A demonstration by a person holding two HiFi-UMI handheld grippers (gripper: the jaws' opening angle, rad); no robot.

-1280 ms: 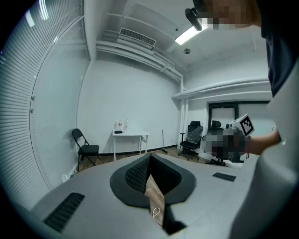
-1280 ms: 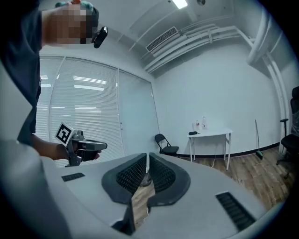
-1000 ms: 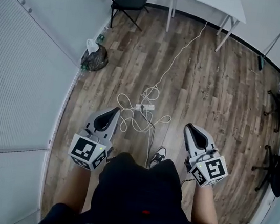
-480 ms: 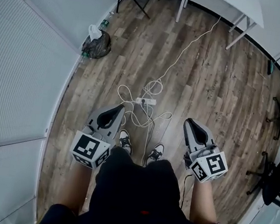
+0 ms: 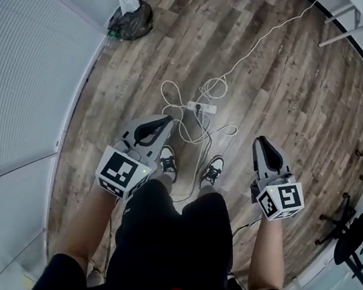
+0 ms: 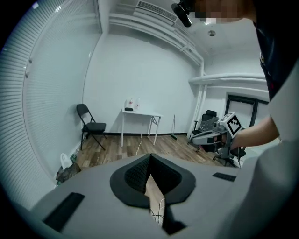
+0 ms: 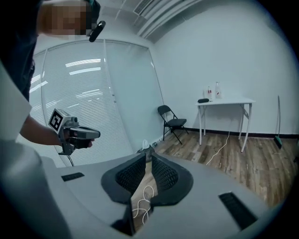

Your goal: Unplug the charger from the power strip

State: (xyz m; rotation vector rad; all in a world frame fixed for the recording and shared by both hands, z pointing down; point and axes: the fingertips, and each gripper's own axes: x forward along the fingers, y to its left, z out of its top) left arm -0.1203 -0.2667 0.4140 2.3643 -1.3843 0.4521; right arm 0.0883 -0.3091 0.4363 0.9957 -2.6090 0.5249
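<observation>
The strip [image 5: 201,107] lies flat on the wood floor [image 5: 288,102], just ahead of the person's shoes [image 5: 167,162] and about midway between them. In the head view its long axis runs nearly straight across the picture, its right end a touch lower, crossing the slanted floorboards. It is too small there to tell which plug on it is the charger. White cable [image 5: 211,86] loops thickly around the strip. There are coils just beyond it, a wide loop off its left end, and more loops on the near side that reach toward the shoes. One line runs away up and to the right toward the desk [image 6: 140,114] by the far wall. The left gripper [image 5: 163,121] and right gripper [image 5: 261,143] hang in the air on either side of the legs. Both point forward and somewhat down, on the near side of the strip and well apart from it. In each gripper view the jaws are together at the tips with nothing between them, only floor and cable showing through the slot behind. Bare floor lies open to the right of the strip and beyond it. The blinds wall [image 5: 22,85] and a dark bag [image 5: 131,18] bound the left, and office chairs [image 5: 359,240] stand at the right edge.
</observation>
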